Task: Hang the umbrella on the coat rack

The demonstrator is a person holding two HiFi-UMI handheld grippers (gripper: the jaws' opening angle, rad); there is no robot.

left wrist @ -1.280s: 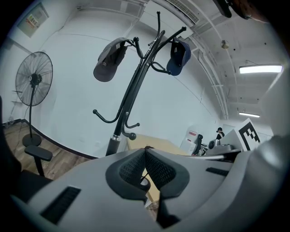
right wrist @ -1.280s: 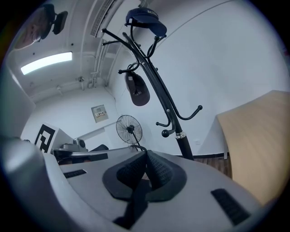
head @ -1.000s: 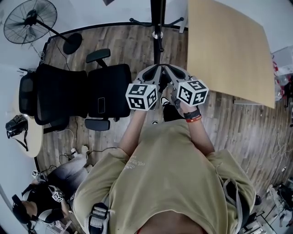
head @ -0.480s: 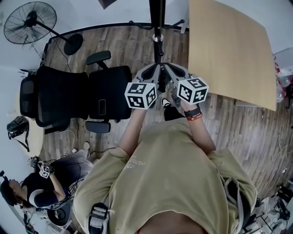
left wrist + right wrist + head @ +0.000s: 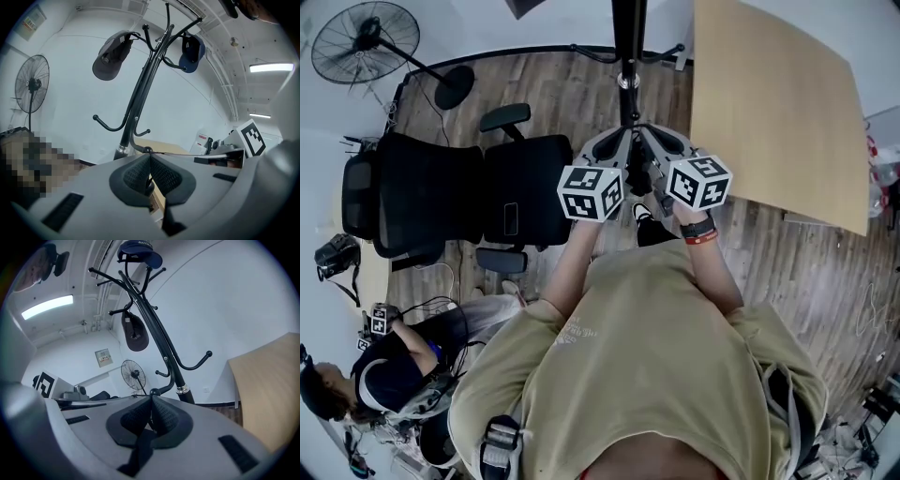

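Note:
The black coat rack (image 5: 626,37) stands straight ahead, its pole rising past both grippers. My left gripper (image 5: 614,150) and right gripper (image 5: 656,148) are held side by side just in front of it, both shut. In the left gripper view the left gripper (image 5: 149,157) has its pads pressed together on a dark strip, below a bare lower hook (image 5: 110,125). A dark strap (image 5: 140,446) runs down from the shut right gripper (image 5: 151,399), near another bare hook (image 5: 197,363). A dark shape, probably the umbrella (image 5: 654,230), hangs beneath the grippers, mostly hidden.
Two caps (image 5: 112,56) (image 5: 192,47) hang on the rack's top hooks. Black office chairs (image 5: 469,192) stand at the left and a wooden table (image 5: 773,103) at the right. A floor fan (image 5: 366,42) is far left. A seated person (image 5: 384,375) is at the lower left.
Both grippers have stayed together in front of the rack, drifting slightly right. The seated person at the lower left has shifted about.

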